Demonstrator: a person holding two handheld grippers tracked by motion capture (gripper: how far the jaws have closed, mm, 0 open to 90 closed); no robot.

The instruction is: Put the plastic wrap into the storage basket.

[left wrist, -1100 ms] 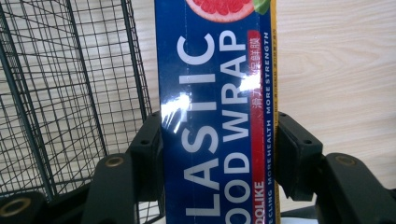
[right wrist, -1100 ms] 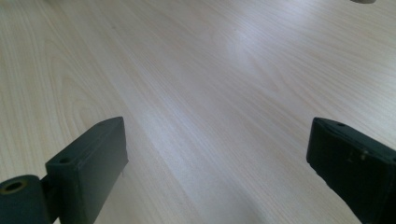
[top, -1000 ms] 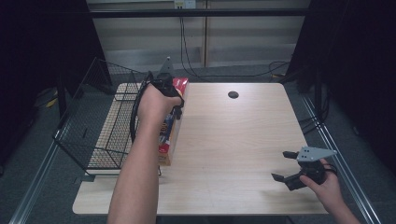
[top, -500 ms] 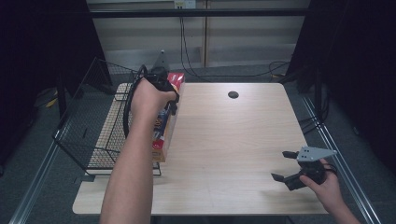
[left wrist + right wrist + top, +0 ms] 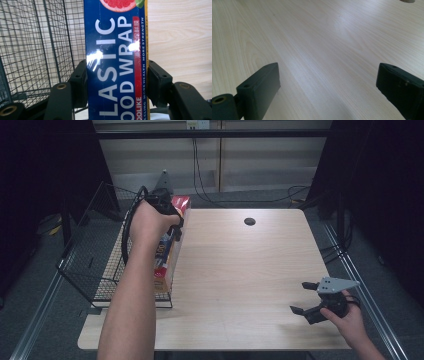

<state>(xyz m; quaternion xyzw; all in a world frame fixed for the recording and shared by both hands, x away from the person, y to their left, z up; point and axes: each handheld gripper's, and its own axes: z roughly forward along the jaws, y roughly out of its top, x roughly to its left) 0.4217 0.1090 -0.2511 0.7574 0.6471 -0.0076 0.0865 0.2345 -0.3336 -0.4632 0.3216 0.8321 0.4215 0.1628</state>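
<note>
At the table's 9 o'clock edge sits the wire basket (image 5: 95,265), open mesh, w/ nothing visible inside it. Just right of it the left gripper (image 5: 172,227) is clamped on the plastic wrap box (image 5: 117,62), both jaws pressed flat on its long sides; the box runs lengthwise along the basket's right rim, its red end toward 12 o'clock. Step in hand, as I read it: carrying the box over to the basket. Next move prob calls for a lift over the rim, a shift toward 9 o'clock, then lowering before letting go. At 4 o'clock the right gripper (image 5: 312,302) rests near the table (image 5: 240,270) edge, jaws spread wide, holding nothing.
</note>
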